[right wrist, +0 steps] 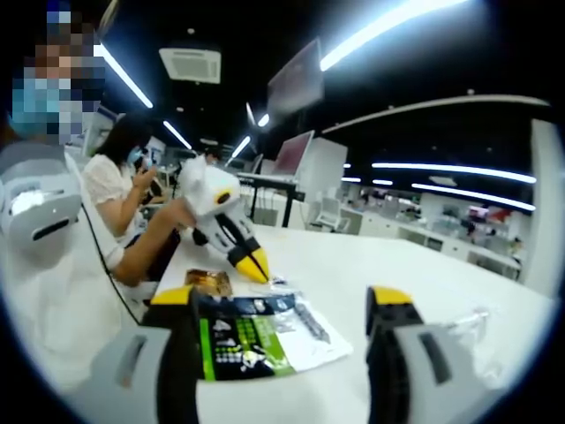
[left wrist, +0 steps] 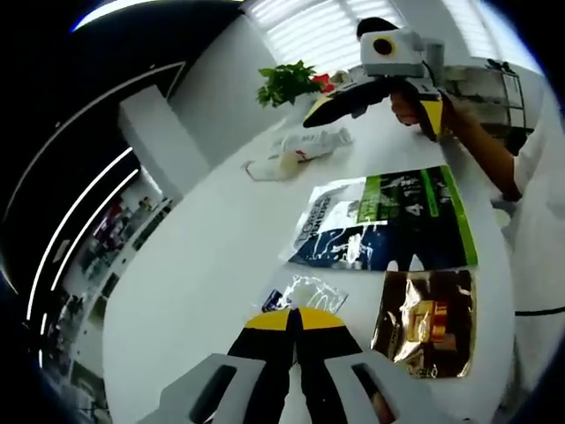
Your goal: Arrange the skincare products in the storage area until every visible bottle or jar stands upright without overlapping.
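Left tongs (left wrist: 295, 315): the yellow-tipped jaws are pressed together with nothing between them, low over the white tabletop (left wrist: 212, 265); in the right gripper view they (right wrist: 258, 268) come in from the left, tips down just above the tabletop.
Small clear wrapper (left wrist: 309, 291): lies flat on the tabletop just beyond the left tongs' tips.
Clear packets (left wrist: 296, 152): lie on their sides at the far part of the tabletop, near the green plant (left wrist: 287, 81); whether they hold skincare products I cannot tell.
Green-and-dark pouch (left wrist: 388, 221): lies flat at mid-tabletop; in the right gripper view it (right wrist: 256, 336) sits between the right tongs' jaws but lower, on the tabletop.
Gold foil pack (left wrist: 425, 322): flat, just beside the pouch's near edge.
Right tongs (right wrist: 282, 305): jaws spread wide, nothing held; in the left gripper view they (left wrist: 371, 106) hang over the far tabletop in a person's hand (left wrist: 408, 106).
Bottles or jars: I can make out none standing upright.
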A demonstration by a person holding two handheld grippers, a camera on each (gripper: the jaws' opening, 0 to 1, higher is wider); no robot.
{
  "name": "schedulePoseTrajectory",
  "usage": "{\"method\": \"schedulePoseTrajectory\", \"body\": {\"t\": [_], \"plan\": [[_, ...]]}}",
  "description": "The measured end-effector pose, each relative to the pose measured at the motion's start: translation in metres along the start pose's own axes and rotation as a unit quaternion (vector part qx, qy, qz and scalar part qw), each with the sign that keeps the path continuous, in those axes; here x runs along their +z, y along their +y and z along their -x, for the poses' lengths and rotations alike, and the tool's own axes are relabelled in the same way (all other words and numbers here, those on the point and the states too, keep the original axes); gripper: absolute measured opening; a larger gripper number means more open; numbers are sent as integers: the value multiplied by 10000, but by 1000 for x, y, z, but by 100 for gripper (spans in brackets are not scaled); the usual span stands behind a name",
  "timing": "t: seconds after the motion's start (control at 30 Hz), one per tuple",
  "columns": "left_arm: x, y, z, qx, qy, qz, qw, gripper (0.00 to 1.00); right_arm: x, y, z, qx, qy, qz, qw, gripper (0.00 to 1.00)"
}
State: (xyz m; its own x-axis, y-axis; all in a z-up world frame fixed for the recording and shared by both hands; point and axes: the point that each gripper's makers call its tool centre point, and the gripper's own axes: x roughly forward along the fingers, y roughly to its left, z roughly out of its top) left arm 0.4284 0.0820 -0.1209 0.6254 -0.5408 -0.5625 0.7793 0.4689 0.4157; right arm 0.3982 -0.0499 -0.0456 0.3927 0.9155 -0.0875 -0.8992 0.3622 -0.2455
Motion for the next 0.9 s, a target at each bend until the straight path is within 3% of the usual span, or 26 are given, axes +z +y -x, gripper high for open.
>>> {"method": "schedulePoseTrajectory", "body": {"t": [0.27, 0.67, 0.77, 0.9], "plan": [[-6, -3, 9, -87, 94, 82, 9999, 0, 0, 0, 0, 5, 4, 2, 10000, 78], [-7, -6, 12, -11, 172, -146, 9997, 1, 0, 0, 0, 4, 0, -1, 10000, 78], [-2, -14, 12, -214, 39, -316, 9993, 1, 0, 1, 0, 3, 9, 0, 10000, 78], [-2, -8, 11, -133, 93, -335, 9993, 1, 0, 1, 0, 1, -4, -3, 10000, 78]]}}
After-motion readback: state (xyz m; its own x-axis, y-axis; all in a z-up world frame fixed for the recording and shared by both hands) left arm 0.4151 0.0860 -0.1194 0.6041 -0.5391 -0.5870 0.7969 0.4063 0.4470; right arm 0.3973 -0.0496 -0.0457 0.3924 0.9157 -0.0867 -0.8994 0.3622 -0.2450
